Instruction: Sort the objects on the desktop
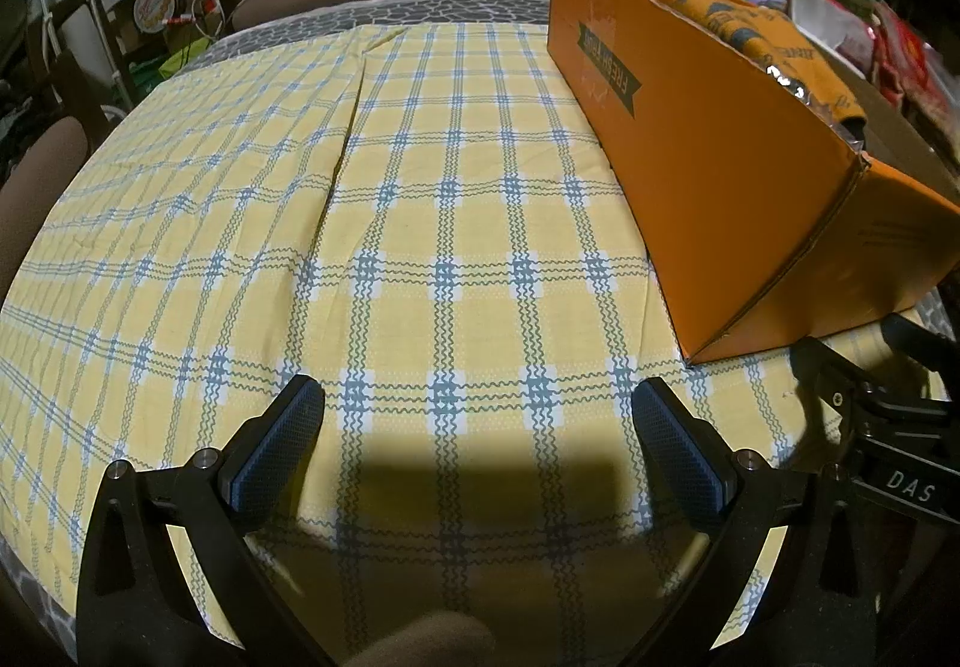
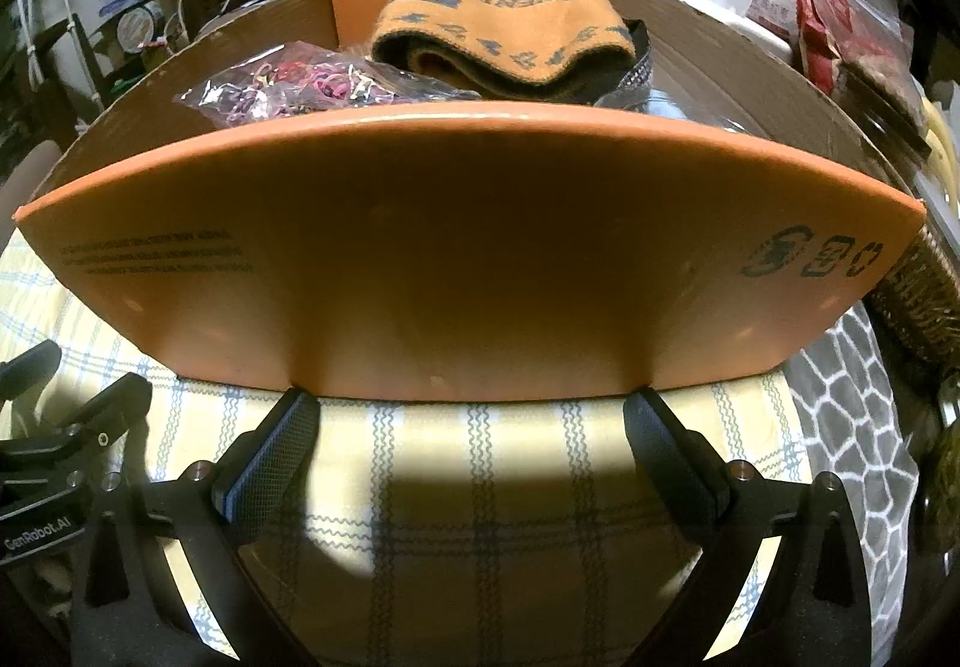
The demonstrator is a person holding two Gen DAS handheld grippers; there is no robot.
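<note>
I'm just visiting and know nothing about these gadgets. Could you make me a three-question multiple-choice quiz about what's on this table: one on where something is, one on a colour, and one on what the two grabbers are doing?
1. Where is the bag of rubber bands?
A. On the cloth beside the box
B. Inside the orange box
C. Between the right gripper's fingers

2. What colour is the checked tablecloth?
A. Yellow with blue lines
B. Red with white lines
C. Plain green

3. What state are the left gripper and right gripper in?
A. Both shut on the knitted scarf
B. One open, one shut
C. Both open and empty

Answers: 1 B, the bag lies behind the box's front wall; 2 A, yellow squares show between blue stripes; 3 C, each pair of fingers stands wide apart with only cloth between.
</note>
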